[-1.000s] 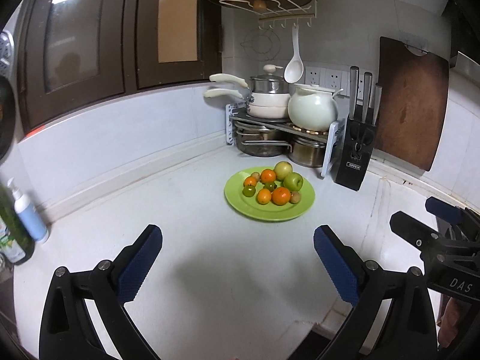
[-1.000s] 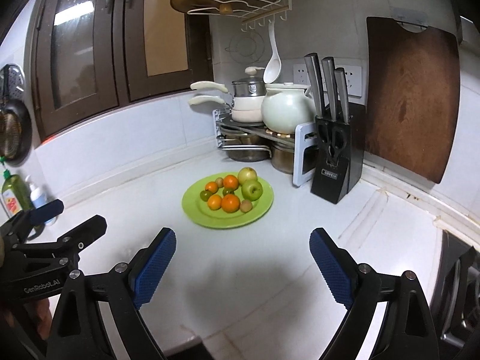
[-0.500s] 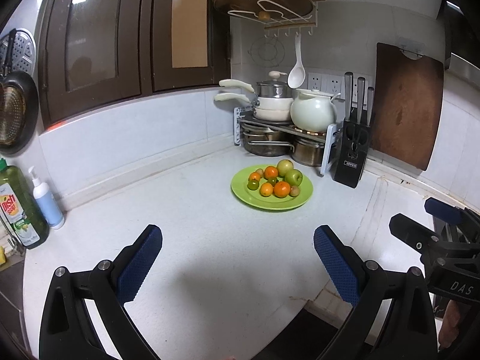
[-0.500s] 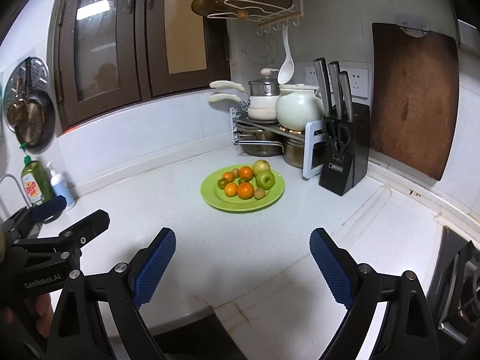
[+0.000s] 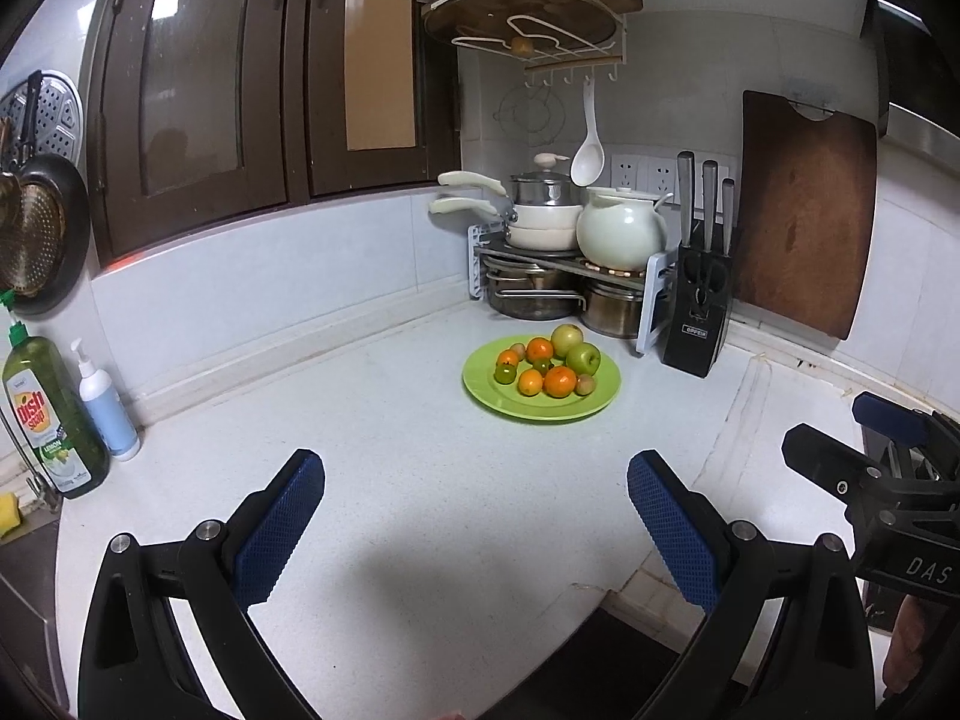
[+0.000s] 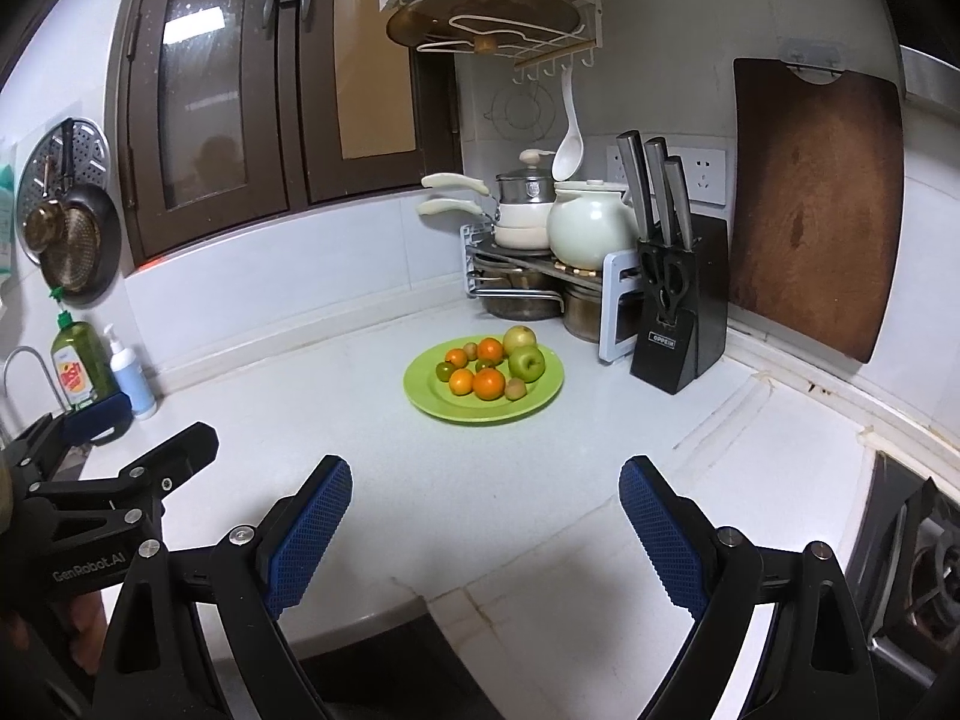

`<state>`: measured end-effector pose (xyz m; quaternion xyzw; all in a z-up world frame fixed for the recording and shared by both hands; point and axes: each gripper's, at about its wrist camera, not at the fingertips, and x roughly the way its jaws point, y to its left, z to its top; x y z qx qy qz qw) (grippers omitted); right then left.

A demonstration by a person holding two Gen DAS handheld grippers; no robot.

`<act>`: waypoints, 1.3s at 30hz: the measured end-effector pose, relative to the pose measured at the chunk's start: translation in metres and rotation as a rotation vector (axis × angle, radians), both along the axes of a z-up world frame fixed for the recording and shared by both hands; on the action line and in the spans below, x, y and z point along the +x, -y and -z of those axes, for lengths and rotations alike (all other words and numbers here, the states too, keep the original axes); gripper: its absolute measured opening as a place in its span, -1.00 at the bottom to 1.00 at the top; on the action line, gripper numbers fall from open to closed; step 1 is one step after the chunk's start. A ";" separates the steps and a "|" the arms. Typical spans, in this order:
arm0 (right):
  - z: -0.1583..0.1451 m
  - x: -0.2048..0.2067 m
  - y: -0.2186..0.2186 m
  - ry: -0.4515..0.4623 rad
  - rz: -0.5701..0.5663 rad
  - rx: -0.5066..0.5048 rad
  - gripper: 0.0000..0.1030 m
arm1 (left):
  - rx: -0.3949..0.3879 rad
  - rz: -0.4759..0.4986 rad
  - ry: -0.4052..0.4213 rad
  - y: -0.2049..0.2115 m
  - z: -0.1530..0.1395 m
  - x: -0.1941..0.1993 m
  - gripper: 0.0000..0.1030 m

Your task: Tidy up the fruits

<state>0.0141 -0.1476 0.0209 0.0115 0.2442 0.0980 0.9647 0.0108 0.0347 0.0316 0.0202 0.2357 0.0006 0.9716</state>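
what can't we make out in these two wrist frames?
- Lower pots: both views, largely hidden under the rack.
- Small brownish fruit on the plate: too small to name.
- Stove: right view, cut off by the edge.
- Knife blades: hidden inside the knife block.

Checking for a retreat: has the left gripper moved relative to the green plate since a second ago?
Yes. The left gripper has backed away: the green plate and knife block look smaller, and the counter's front edge now shows between its fingers.

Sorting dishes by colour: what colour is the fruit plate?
Lime green plate, clearest in the right wrist view.
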 end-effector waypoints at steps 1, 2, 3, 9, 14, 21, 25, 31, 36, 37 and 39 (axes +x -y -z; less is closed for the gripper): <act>0.000 -0.001 0.001 0.001 0.001 0.002 0.78 | 0.002 0.001 0.003 0.001 0.000 -0.001 1.00; 0.000 -0.001 0.001 0.001 0.000 0.004 0.78 | 0.003 0.002 0.005 0.001 -0.001 -0.002 1.00; 0.000 -0.002 0.002 0.001 -0.001 0.006 0.78 | 0.005 0.002 0.007 0.002 -0.001 -0.003 1.00; 0.000 -0.003 0.002 0.004 0.002 0.005 0.78 | 0.004 0.002 0.009 0.003 -0.002 -0.005 1.00; 0.000 -0.004 0.001 0.004 0.004 0.003 0.78 | 0.002 -0.002 0.009 0.004 -0.002 -0.006 1.00; -0.001 -0.006 0.002 0.008 0.002 0.003 0.78 | 0.005 -0.005 0.012 0.006 -0.002 -0.009 1.00; -0.002 -0.008 0.004 0.008 0.000 0.001 0.78 | 0.004 -0.005 0.011 0.007 -0.002 -0.009 1.00; -0.002 -0.008 0.003 0.008 0.000 0.002 0.78 | 0.002 -0.001 0.010 0.007 -0.001 -0.010 1.00; -0.002 -0.008 0.003 0.009 -0.001 0.003 0.78 | 0.001 -0.004 0.008 0.006 -0.001 -0.011 1.00; -0.002 -0.008 0.003 0.008 -0.001 0.001 0.78 | 0.000 -0.004 0.007 0.006 -0.001 -0.012 1.00; -0.002 -0.008 0.002 0.008 -0.001 0.002 0.78 | 0.000 -0.004 0.009 0.006 -0.001 -0.012 1.00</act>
